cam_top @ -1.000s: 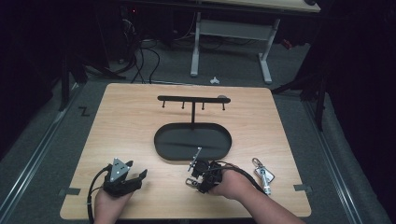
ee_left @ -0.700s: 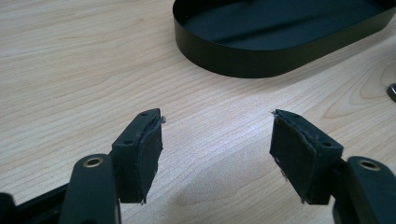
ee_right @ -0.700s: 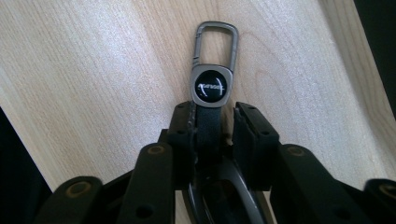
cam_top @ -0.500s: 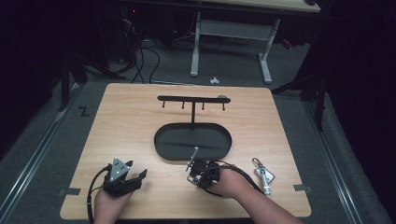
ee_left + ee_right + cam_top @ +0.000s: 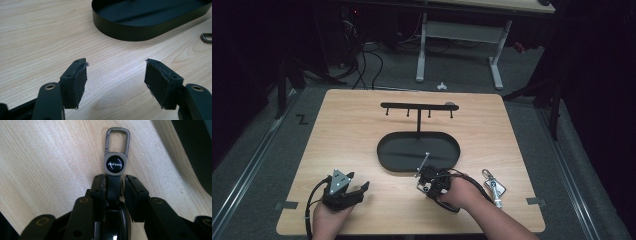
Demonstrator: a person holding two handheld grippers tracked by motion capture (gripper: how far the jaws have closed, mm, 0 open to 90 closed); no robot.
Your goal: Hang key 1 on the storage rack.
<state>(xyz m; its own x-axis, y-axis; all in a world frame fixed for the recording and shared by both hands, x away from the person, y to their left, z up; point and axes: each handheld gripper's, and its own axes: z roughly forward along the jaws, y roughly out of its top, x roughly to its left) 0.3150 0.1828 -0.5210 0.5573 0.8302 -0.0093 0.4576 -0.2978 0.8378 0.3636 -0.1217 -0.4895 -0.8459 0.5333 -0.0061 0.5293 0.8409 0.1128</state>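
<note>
- Grippers come first, at the near edge of the pale wooden table [image 5: 362, 125], one in each of the person's hands.
- The left gripper [image 5: 116, 67] is at the near left, just over bare wood, its jaws spread wide with nothing between them.
- The right gripper [image 5: 114, 180] is near the middle, pointing towards the tray. Its jaws are narrow and have just been opening.
- The grey metal keychain with a black round badge and carabiner clip [image 5: 114, 163] has its black strap between those jaws. One pad is against the strap and the other stands a little off it, so there is no squeeze. The clip sticks out past the fingertips, close to the tray's near wall.
- A second silver key fob [image 5: 494, 187] lies on the table just right of the right forearm.
- The black oval metal tray [image 5: 387, 150] is at the table's centre.
- A black T-shaped rack with small hooks [image 5: 418, 106] rises at the tray's far side.
</note>
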